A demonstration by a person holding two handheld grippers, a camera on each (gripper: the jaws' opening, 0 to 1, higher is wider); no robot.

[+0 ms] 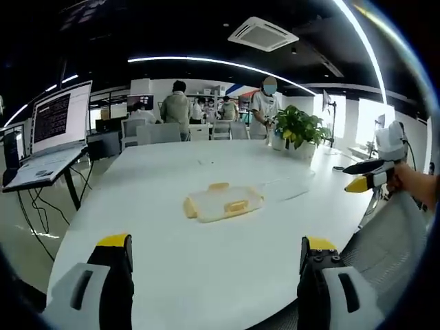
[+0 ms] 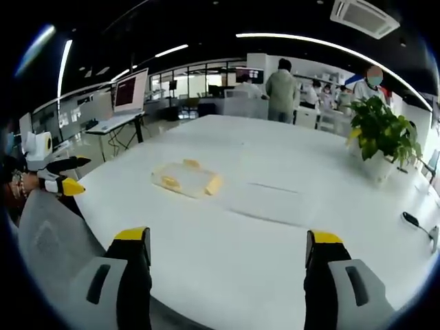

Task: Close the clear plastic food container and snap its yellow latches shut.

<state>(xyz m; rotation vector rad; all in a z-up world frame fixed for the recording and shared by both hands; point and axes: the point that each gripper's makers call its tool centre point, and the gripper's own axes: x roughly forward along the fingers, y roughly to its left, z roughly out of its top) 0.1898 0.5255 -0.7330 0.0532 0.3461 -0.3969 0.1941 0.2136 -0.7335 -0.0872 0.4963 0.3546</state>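
Note:
A clear plastic food container [image 1: 223,201] with yellow latches lies flat in the middle of the white table [image 1: 172,268]; whether its lid is pressed down I cannot tell. My left gripper [image 1: 216,246] hangs over the table's near edge, jaws wide apart and empty, well short of the container. From the right, a hand holds my right gripper [image 1: 368,175] off the table's side. In the right gripper view the container [image 2: 187,179] rests left of centre, beyond my open, empty right gripper [image 2: 228,240]. The left gripper [image 2: 60,180] shows at the far left, held by a hand.
A potted plant [image 1: 299,130] stands at the table's far side, also seen as the plant [image 2: 381,134]. A laptop [image 1: 58,127] sits on a stand to the left. Grey chairs [image 1: 392,234] flank the table. People stand at the back. A small black object [image 2: 416,221] lies near the right edge.

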